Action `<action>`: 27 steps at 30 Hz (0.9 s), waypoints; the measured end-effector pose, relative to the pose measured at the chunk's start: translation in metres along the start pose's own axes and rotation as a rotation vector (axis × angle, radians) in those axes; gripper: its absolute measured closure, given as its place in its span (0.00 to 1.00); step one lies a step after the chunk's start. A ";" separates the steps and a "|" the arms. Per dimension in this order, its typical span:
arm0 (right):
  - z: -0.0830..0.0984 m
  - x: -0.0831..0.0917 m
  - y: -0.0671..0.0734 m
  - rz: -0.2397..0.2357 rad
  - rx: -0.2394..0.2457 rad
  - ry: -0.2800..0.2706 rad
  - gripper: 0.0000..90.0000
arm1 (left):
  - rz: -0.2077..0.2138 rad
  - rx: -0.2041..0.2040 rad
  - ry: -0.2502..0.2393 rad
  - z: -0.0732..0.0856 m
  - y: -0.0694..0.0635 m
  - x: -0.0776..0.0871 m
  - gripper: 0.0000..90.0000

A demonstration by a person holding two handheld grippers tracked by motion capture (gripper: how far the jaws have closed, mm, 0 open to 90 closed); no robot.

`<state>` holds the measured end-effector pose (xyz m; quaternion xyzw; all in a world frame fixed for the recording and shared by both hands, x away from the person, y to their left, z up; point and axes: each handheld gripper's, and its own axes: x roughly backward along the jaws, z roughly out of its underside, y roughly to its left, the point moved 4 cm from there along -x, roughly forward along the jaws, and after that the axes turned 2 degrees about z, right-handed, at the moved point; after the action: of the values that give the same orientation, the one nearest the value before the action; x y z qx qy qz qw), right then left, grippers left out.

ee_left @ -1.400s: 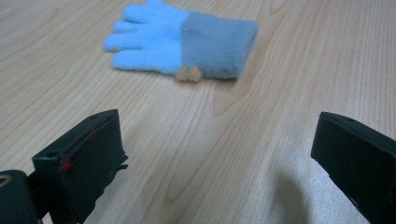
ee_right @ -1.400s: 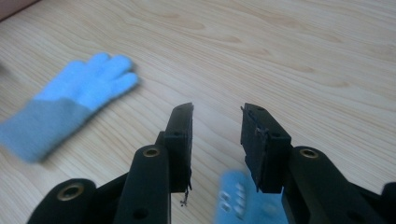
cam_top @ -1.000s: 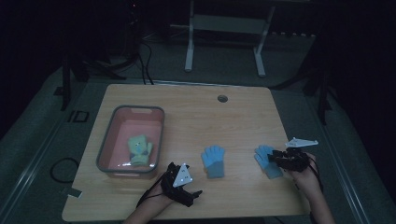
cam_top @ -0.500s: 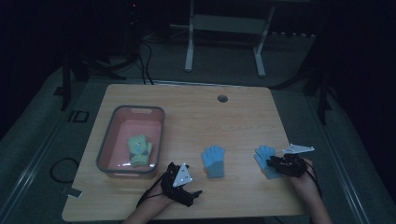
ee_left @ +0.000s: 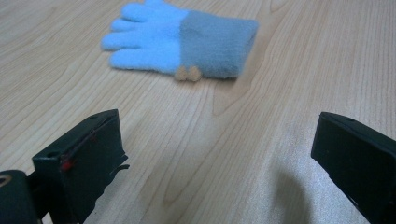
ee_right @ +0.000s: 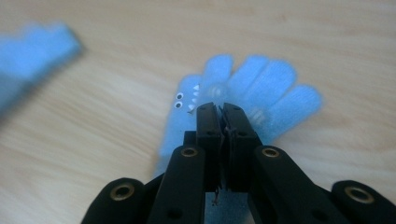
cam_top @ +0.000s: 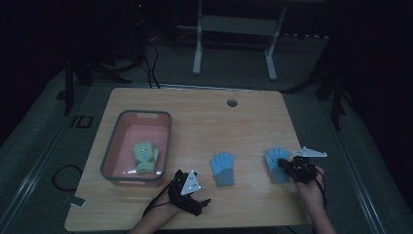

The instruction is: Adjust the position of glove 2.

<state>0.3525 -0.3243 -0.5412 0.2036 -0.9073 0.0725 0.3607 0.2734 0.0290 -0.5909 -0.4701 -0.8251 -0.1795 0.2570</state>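
A: At the lower left of the high view?
B: Pink tub (cam_top: pixel 117 141), then the left gripper (cam_top: pixel 195 204), jaws apart beside the middle blue glove (cam_top: pixel 223 168).
A: Lower right?
B: The right gripper (cam_top: pixel 287 166), jaws just closing, clamps the other blue glove (cam_top: pixel 276 161) on the table (cam_top: pixel 204 122).

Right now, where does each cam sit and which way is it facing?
High view: above the person's side, looking forward and down on the table; both forearms, left tongs, right tongs.
Left gripper view: on the left tongs, low, facing the middle glove; jaws wide apart.
Right gripper view: on the right tongs, facing the right glove; jaws shut on it.
Shared: high and left gripper views show the middle glove.
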 end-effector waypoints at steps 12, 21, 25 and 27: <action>-0.027 -0.002 0.052 0.004 -0.037 -0.018 0.96 | 0.004 -0.001 -0.006 0.000 -0.001 0.001 0.03; -0.016 -0.024 0.072 0.004 -0.078 0.023 0.96 | 0.006 -0.004 -0.010 0.000 0.000 0.002 0.03; -0.010 -0.030 0.077 0.007 -0.081 0.039 0.95 | 0.007 -0.004 -0.009 0.000 0.000 0.002 0.03; -0.009 -0.033 0.079 0.015 -0.072 0.044 0.95 | 0.007 -0.005 -0.009 0.000 0.000 0.002 0.03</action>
<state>0.3464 -0.2403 -0.5556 0.1819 -0.9027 0.0468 0.3871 0.2723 0.0299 -0.5896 -0.4742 -0.8242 -0.1786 0.2529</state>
